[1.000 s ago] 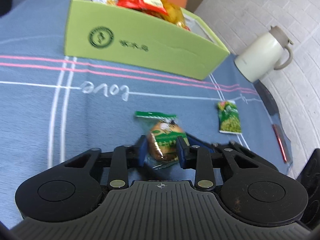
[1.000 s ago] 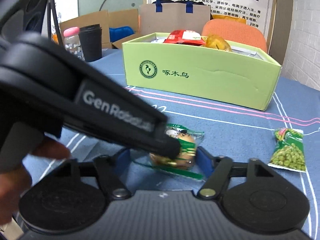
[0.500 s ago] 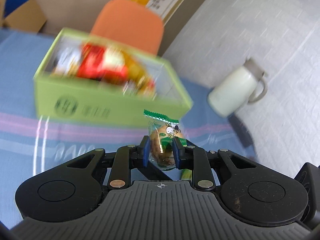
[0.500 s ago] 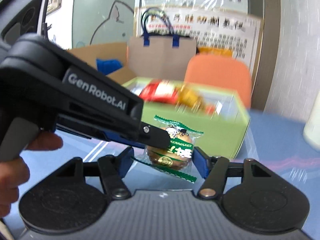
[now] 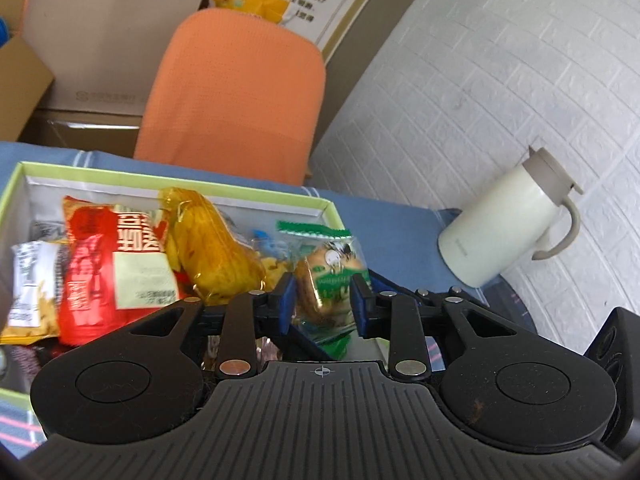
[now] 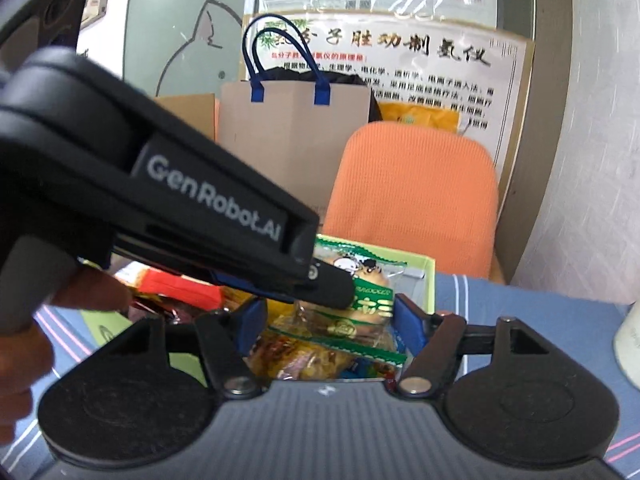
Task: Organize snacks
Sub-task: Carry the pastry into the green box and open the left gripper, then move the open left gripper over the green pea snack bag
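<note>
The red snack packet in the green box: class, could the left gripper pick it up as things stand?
Probably not yet. The left gripper is shut on the green-wrapped bun, so it must drop that first; the red snack packet itself lies uncovered atop the pile.

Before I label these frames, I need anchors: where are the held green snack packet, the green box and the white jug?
green snack packet (image 5: pixel 326 276): left wrist view, printed front between the jaws.
green box (image 5: pixel 240 192): left wrist view, far rim.
white jug (image 5: pixel 500 228): left wrist view, body.
</note>
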Demonstrator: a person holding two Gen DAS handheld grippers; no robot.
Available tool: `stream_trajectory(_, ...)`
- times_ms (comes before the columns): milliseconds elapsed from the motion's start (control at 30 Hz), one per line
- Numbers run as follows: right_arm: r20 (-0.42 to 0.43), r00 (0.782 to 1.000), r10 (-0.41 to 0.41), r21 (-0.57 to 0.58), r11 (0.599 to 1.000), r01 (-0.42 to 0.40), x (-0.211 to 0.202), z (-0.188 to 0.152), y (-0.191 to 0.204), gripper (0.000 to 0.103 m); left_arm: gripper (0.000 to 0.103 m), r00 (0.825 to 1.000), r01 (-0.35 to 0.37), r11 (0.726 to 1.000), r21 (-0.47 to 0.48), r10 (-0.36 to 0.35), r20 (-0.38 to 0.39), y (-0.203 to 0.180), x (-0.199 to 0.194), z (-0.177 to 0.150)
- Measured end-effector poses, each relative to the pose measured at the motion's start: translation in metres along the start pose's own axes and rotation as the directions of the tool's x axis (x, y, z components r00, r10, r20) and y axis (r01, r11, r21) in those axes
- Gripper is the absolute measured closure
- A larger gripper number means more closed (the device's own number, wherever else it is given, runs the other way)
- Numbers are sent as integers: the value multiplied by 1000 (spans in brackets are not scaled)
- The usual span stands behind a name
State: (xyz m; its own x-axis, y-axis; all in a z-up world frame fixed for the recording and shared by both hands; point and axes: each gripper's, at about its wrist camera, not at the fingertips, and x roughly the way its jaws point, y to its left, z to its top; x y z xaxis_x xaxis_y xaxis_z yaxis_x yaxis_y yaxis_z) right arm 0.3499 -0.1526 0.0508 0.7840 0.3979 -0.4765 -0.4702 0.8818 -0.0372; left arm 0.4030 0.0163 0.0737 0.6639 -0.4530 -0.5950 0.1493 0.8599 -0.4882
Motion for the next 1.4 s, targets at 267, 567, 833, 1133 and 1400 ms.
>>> stream_trajectory(267,107,990,-95,20,995,94,-89,-30,-6,10,53,992,61,996,57,-67,108,-6,-63,-35)
stream_trajectory(567,-133,985,-107,150,981,126,-118,-125,-2,10,44,999,22,1000,-14,-23,-32,31,-92,-144)
stream_trajectory(833,-195,980,-29,160,985,61,-70,-117,18,9,44,999,-39,994,-98,37,-23,66,-135,-172)
stream_trajectory(1133,-181,977,111,36,994,-106,-62,-115,120,10,40,997,-81,982,-168,78,-23,98,-154,-176)
stream_trajectory(1400,-164,984,67,122,991,-48,-86,-116,104,10,43,995,66,996,-60,-70,-74,74,-109,-130)
